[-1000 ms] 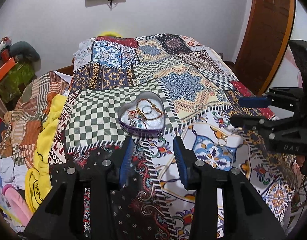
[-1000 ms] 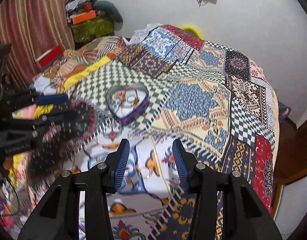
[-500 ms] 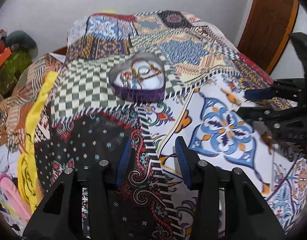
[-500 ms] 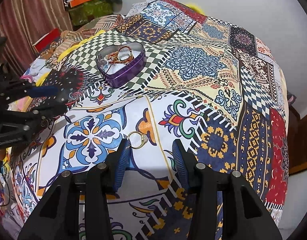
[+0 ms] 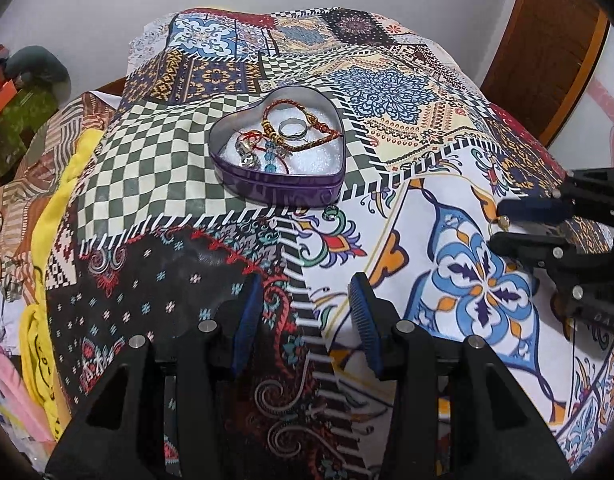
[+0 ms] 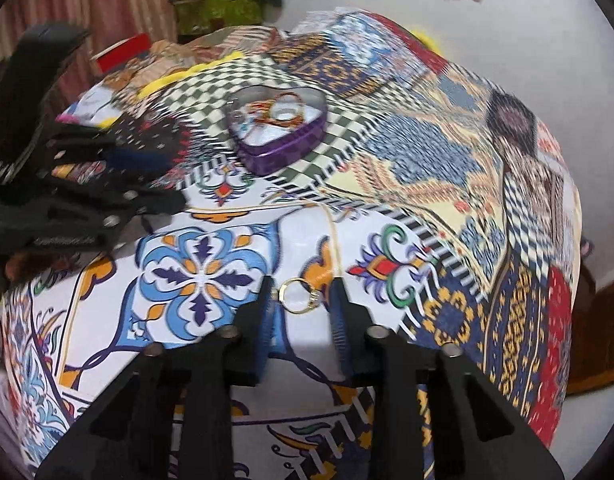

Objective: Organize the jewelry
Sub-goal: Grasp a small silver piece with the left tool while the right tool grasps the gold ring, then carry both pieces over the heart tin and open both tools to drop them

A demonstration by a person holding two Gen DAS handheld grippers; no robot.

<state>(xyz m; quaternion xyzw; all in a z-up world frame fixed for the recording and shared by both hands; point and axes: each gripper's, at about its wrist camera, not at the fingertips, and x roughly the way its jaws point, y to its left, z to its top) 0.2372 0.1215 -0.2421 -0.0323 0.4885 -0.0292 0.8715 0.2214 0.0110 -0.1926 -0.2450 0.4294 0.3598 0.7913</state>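
Observation:
A purple heart-shaped tin [image 5: 281, 156] sits open on the patterned bedspread; it holds a red-and-gold cord bracelet, a silver ring [image 5: 293, 129] and other small pieces. It also shows in the right wrist view [image 6: 281, 128]. A gold ring [image 6: 299, 295] lies on the cloth between the fingers of my right gripper [image 6: 303, 300], whose jaws stand apart around it. In the left wrist view the right gripper [image 5: 503, 222] is at the right, with a small glint of the ring at its tips. My left gripper [image 5: 307, 300] is open and empty, short of the tin.
The patchwork bedspread [image 5: 387, 92] covers the bed. Yellow cloth [image 5: 63, 184] and piled clothes lie along the left side. A green box [image 6: 219, 8] stands by the far wall. A wooden door [image 5: 547, 40] is at the right.
My right gripper has moved forward and down so the gold ring now lies between its fingers. My left gripper has come closer to the tin and stayed open.

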